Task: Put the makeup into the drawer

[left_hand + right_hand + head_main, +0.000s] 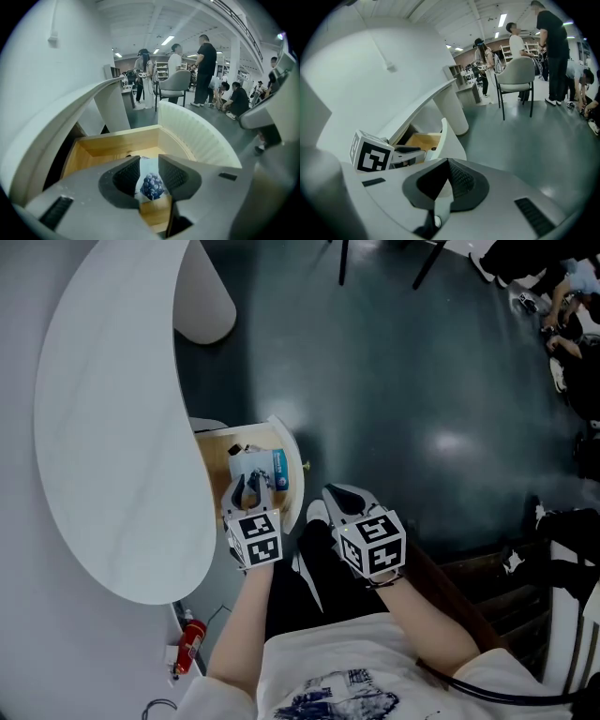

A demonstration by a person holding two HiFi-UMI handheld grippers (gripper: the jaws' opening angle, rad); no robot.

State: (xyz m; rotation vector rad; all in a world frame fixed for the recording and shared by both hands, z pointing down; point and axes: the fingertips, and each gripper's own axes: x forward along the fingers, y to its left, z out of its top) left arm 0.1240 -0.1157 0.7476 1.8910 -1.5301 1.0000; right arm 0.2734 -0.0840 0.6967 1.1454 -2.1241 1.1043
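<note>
Beside the white table (112,427), head view: drawer (217,463) pulled open, makeup (260,468) lying inside on the wood. L gripper (247,489) hangs over the drawer, just above the makeup. R gripper (339,499) sits beside the drawer front, over dark floor (422,381).

L gripper view: jaws narrowly apart, pads off everything. Makeup (152,186), w/ blue berry print, lies on the drawer bottom below the gap.

R gripper view: jaws pressed together, nothing btwn them. Drawer (423,139) open ahead-left.
</note>
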